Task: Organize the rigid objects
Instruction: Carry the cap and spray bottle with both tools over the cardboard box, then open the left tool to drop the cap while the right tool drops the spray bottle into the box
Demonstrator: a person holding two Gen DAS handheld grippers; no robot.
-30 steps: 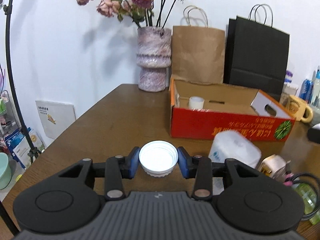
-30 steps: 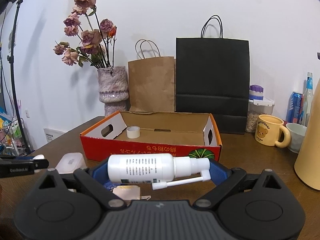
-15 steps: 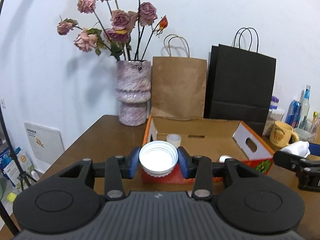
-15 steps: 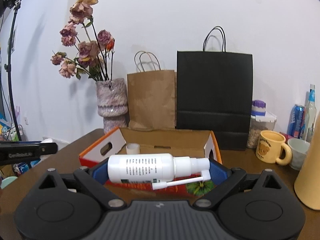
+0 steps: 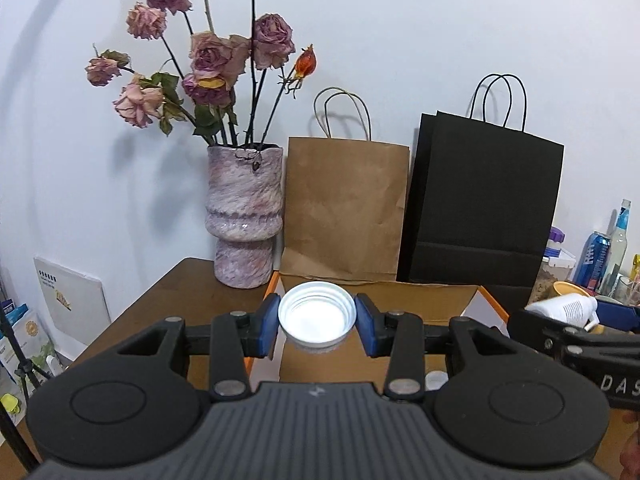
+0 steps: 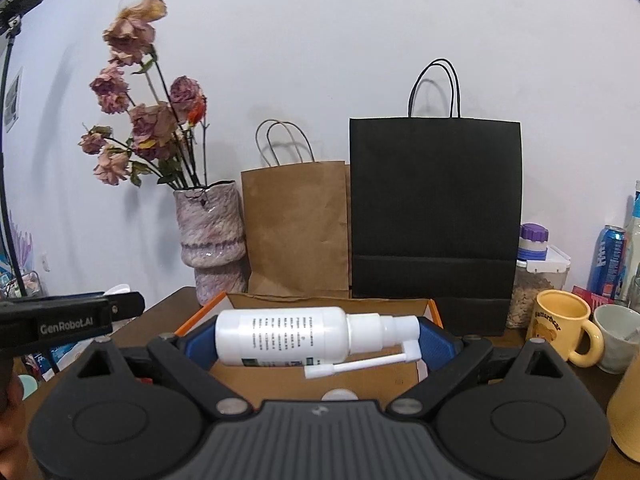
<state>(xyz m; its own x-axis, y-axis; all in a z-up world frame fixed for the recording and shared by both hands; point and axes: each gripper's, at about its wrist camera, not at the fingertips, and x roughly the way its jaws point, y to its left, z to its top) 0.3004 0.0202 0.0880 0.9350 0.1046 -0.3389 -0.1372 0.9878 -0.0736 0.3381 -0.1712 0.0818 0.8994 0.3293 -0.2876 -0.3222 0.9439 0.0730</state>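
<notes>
My left gripper (image 5: 317,325) is shut on a white screw cap (image 5: 317,320), open side facing the camera, held above the orange cardboard box (image 5: 404,364). My right gripper (image 6: 320,338) is shut on a white spray bottle (image 6: 288,336) lying sideways, nozzle pointing right, above the same box (image 6: 320,380). The right gripper with its bottle (image 5: 568,308) shows at the right edge of the left wrist view. The left gripper's side (image 6: 72,320) shows at the left of the right wrist view. A small white item (image 5: 436,380) lies in the box, mostly hidden.
Behind the box stand a pink vase of dried roses (image 5: 244,216), a brown paper bag (image 5: 344,216) and a black paper bag (image 5: 480,208). A yellow mug (image 6: 560,328), white cup (image 6: 616,336), cans and a jar (image 6: 536,276) stand at the right.
Both grippers have moved forward and up with their loads, from the table's front to above the box. The box now sits directly under them.
</notes>
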